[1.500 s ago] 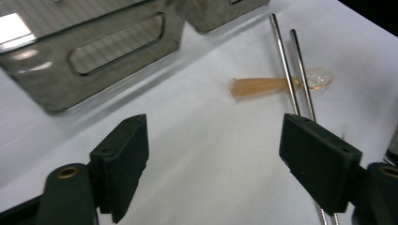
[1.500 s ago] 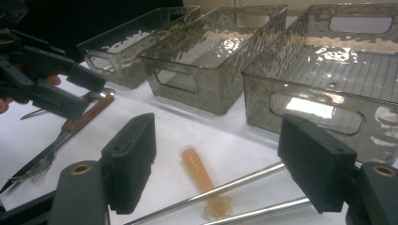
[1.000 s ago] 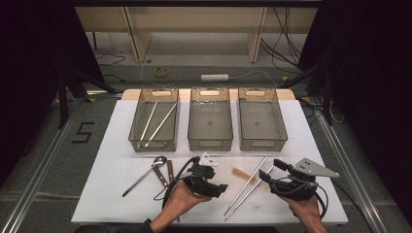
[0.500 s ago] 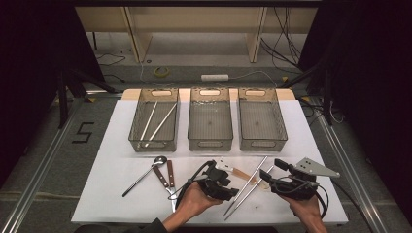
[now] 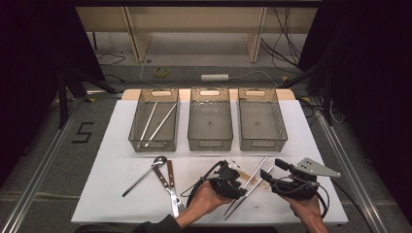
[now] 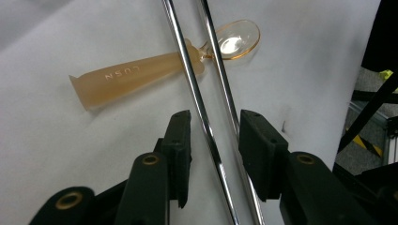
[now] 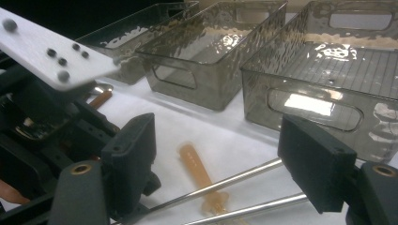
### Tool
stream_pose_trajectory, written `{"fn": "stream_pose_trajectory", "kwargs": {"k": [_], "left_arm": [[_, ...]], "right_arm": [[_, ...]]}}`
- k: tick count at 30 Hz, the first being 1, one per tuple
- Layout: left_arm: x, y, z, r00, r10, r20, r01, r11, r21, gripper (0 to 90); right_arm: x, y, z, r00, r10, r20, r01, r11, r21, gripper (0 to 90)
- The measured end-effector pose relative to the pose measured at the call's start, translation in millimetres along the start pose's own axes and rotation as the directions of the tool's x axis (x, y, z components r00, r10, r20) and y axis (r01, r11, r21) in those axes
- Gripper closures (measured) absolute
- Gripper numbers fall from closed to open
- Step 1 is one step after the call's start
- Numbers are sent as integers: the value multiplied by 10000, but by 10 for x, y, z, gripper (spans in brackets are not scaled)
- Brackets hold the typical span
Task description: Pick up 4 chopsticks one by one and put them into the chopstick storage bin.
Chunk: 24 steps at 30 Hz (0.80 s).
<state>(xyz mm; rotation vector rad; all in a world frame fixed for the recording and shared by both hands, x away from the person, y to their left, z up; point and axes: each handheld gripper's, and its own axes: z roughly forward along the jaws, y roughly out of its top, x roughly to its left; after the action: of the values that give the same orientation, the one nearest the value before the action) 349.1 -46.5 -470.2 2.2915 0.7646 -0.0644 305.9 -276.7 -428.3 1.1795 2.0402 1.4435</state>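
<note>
Two metal chopsticks [image 5: 250, 183] lie slanted on the white table, across an amber plastic spoon [image 5: 253, 173]. My left gripper [image 5: 239, 187] is low over them. In the left gripper view the chopsticks [image 6: 197, 93] run between its jaws, and the amber spoon [image 6: 122, 77] lies beyond. The left gripper [image 6: 213, 126] has just been closing around them, but gaps still show at the pads, so it is open. My right gripper [image 5: 269, 174] hovers to the right, open wide. In the right gripper view the chopsticks [image 7: 225, 183] and the amber spoon [image 7: 197, 171] lie below the right gripper [image 7: 220, 136].
Three grey see-through trays stand in a row at the back: left [image 5: 153, 144] with two chopsticks [image 5: 158, 124] in it, middle [image 5: 210, 143] and right [image 5: 262, 143]. A metal spoon [image 5: 145, 172] and a wooden-handled fork [image 5: 171, 187] lie at the front left.
My left hand has moved right and down, from near the fork to over the two chopsticks, and its jaws have narrowed. The right hand has stayed put.
</note>
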Motion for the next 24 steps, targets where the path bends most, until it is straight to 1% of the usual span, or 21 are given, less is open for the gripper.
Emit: {"fn": "stream_pose_trajectory", "kwargs": {"k": [3,5,7,8,10,13,14,17,20,23,24], "left_arm": [[6,-6,51,9999,90,-55,-89,9999,133,661],[2,6,79,9999,128,-107,-126,9998,141,673],[5,17,87,9992,316,-230,-311,9992,233,686],[4,20,95,9993,285,-260,-280,9994,193,692],[4,23,110,9991,324,-262,-317,9991,268,698],[-24,24,133,9982,454,-390,-445,9987,239,702],[-27,28,135,9977,556,-401,-544,9981,298,705],[-24,32,142,9967,647,-491,-632,9975,320,740],[-17,33,143,9969,592,-517,-577,9979,293,767],[6,29,139,9983,410,-422,-401,9989,241,779],[7,29,138,9983,410,-426,-400,9989,237,782]], "right_arm": [[0,0,-2,10000,4,-14,-4,10000,-18,291],[4,-2,1,10000,-12,-12,12,10000,9,291],[6,-2,0,10000,-8,-25,8,10000,0,291],[5,-2,-1,10000,-6,-26,6,10000,-5,291],[1,-3,-1,10000,1,-19,-1,10000,3,291],[3,-3,2,10000,-1,-23,1,10000,9,291],[4,-3,2,10000,-1,-25,1,10000,14,291],[6,-4,7,10000,-9,-29,9,10000,5,291],[2,-4,3,10000,-2,-29,2,10000,17,292],[0,-4,4,10000,-7,-33,7,10000,17,292],[1,-4,5,10000,-3,-25,3,10000,24,292]]}}
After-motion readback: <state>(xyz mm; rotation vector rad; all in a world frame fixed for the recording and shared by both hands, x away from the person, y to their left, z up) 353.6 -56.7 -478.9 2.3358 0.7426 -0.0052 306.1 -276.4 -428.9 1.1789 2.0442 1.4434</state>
